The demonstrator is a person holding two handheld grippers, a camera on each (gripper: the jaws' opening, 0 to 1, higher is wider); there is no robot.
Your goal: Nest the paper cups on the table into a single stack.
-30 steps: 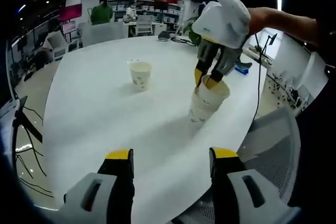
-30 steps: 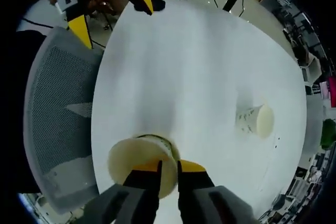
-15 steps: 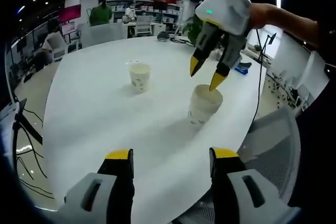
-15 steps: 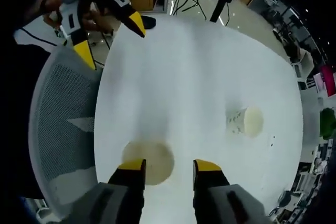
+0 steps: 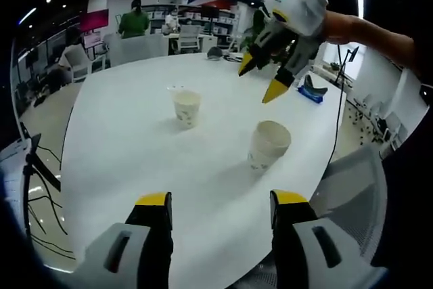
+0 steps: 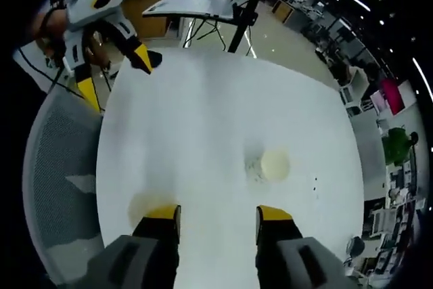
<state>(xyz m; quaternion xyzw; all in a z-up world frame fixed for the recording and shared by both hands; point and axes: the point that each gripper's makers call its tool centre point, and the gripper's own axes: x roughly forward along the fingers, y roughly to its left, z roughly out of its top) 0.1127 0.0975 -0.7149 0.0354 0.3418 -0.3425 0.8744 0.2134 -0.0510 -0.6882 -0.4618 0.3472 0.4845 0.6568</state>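
Two paper-cup items stand upright on the white round table [image 5: 122, 140]. A lone cup [image 5: 187, 107] is near the middle. A nested stack of cups [image 5: 268, 145] stands closer to the table's near right edge. My right gripper [image 5: 260, 79] hangs open above and beyond the stack, touching nothing. My left gripper [image 5: 222, 199] is open and low over the near edge, holding nothing. From above, the lone cup [image 6: 270, 166] lies ahead of my open right gripper [image 6: 218, 213]. The stack [image 6: 141, 206] sits partly behind its left jaw. The left gripper [image 6: 115, 76] shows open at the far table edge.
A grey mesh chair [image 5: 355, 187] stands at the table's edge near the stack, also visible as the chair [image 6: 57, 167] from above. A blue object [image 5: 312, 91] lies at the far right edge. Desks, chairs and people fill the background.
My right gripper opened, let go of the cup it had pressed into the stack, and rose up and away. The stack stays on the table. The left gripper barely moved.
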